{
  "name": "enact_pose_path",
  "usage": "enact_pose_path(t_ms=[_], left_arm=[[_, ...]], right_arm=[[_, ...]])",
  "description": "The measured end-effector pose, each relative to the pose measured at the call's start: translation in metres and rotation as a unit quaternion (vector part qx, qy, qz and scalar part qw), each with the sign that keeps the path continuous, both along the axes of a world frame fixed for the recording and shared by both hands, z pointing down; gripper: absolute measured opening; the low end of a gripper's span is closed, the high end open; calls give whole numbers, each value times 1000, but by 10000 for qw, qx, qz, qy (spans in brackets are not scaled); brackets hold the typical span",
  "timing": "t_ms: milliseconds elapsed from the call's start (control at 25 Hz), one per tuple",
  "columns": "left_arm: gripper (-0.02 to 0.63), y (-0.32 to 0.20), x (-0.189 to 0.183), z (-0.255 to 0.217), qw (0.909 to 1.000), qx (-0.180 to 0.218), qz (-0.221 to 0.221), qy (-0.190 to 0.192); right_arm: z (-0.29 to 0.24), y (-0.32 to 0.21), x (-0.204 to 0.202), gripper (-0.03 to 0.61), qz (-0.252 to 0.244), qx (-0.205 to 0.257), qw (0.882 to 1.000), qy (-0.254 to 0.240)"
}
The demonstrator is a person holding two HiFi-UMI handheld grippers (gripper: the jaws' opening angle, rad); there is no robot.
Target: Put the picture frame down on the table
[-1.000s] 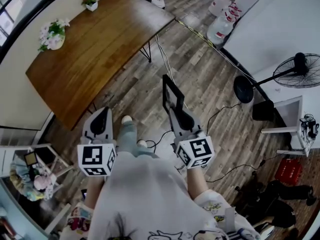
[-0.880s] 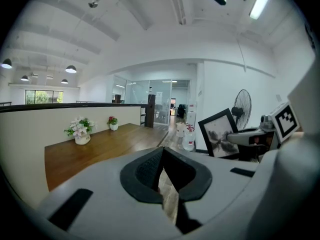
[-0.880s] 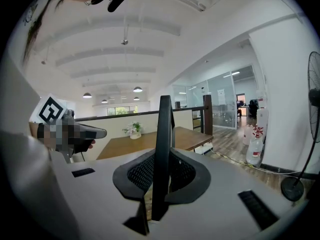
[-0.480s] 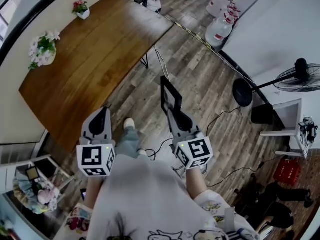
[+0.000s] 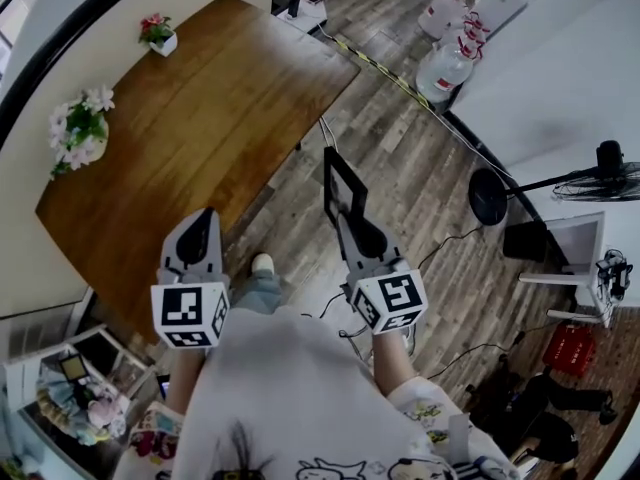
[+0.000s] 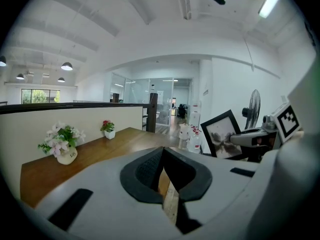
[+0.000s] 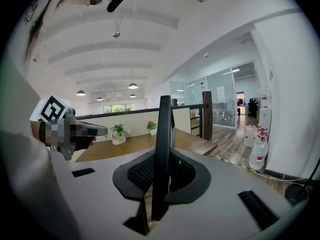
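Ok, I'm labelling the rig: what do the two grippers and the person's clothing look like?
Both the left gripper and the right gripper have light grey tapering shells with black ribbed pads. Each carries a white cube with black square markers at its rear. The person wears a white shirt with cartoon prints.

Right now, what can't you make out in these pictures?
- Frame: its picture is edge-on in the right gripper view, and small and blurry in the left gripper view.
- Table: the near corner is behind the left gripper in the head view.
- Jugs: the labels are too small in the head view.
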State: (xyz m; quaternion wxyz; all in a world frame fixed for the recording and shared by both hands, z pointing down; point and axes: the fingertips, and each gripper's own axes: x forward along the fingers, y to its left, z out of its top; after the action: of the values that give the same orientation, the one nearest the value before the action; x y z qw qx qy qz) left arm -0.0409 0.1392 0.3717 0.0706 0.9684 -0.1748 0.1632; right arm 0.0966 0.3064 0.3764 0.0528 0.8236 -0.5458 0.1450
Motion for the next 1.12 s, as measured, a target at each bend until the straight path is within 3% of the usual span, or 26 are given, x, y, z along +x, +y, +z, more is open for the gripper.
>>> enact_pose_path(t_ms=[600, 880, 1120], left_arm=[[3, -72, -4, 5, 9993, -197, -323, 82], [3, -90, -15, 10, 9968, -345, -714, 79], [3, -121, -19, 13, 9904, -369, -1327, 84]], right_arm=[[0, -73, 10, 40, -183, -260, 9995, 2], [3, -106, 16, 40, -560, -415, 9976, 11], [4, -162, 31, 40, -1215, -444, 9916, 80]])
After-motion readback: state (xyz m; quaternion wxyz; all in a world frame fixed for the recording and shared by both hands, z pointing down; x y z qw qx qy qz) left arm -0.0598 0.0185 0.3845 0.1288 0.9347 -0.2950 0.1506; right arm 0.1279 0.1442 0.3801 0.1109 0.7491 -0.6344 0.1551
